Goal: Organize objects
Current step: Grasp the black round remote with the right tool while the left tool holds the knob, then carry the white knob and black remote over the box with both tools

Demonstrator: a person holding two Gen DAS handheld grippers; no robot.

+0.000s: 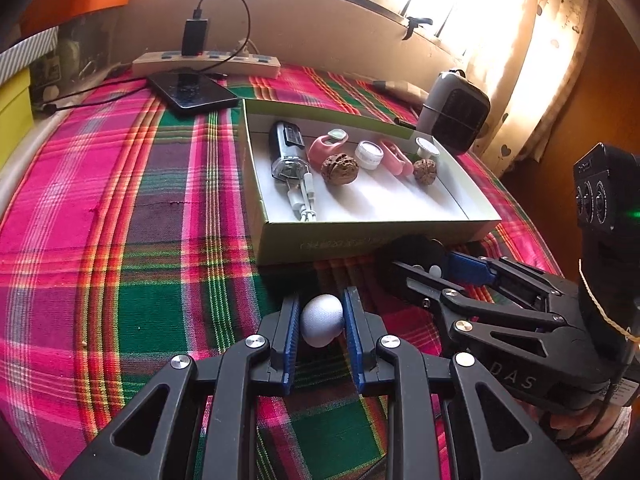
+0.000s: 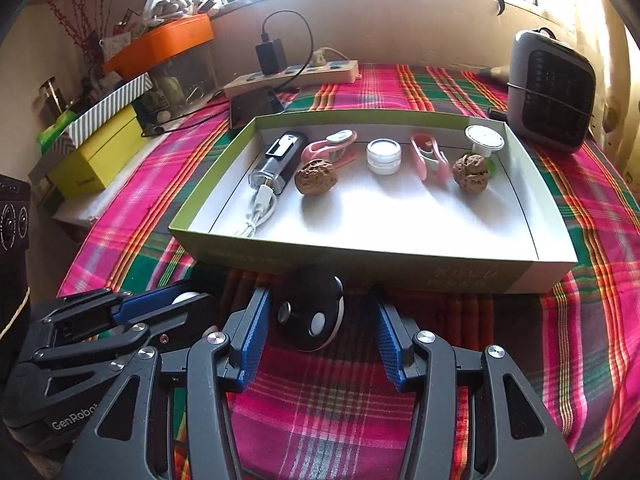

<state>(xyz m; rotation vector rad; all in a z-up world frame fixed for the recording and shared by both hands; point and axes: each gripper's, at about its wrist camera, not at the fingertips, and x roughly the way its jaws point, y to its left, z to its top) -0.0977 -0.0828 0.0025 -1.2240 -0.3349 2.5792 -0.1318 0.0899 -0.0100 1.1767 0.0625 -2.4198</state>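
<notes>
Box [image 2: 400, 268] already holds seven items in a row along its back wall. Left gripper [image 1: 322, 320] is clamped on the white ball [image 1: 322, 320] just before the box; right gripper [image 2: 320, 320] is spread around the black round object [image 2: 310, 312], not yet gripped. Both are judged still to go in.

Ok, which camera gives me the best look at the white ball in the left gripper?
The left wrist view: the white ball sits centred between the left gripper pads. The right wrist view shows only a sliver of it behind a blue pad.
</notes>
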